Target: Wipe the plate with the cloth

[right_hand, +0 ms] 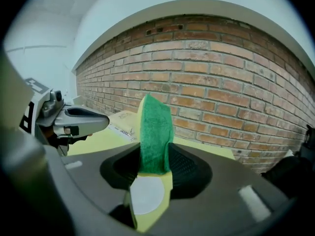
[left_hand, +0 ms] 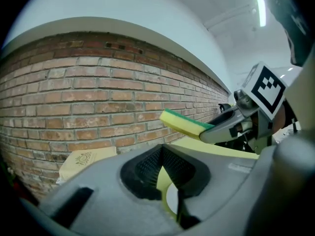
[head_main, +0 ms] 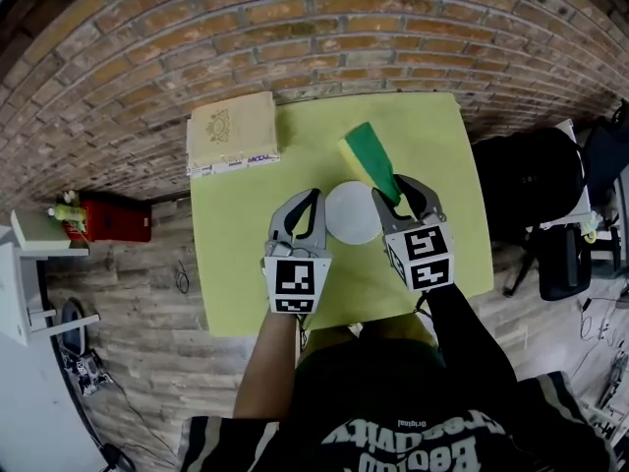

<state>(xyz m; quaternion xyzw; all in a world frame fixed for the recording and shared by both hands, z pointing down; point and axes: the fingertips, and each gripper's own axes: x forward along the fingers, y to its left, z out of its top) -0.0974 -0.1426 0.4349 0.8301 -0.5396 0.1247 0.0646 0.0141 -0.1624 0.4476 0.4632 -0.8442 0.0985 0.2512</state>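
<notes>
Wipe not started yet I reckon: right hand-held gripper [head_main: 400, 191] clamps the sponge [head_main: 371, 160] in the air by the far-right rim of the plate [head_main: 351, 211], left hand-held gripper [head_main: 303, 209] is pinched shut and empty just left of it, so next I'd lower the sponge flat onto the plate.

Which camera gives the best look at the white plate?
The head view: the round plate shows almost whole on the table. The left gripper view shows only a sliver past its jaws; the right gripper view a part under the sponge.
</notes>
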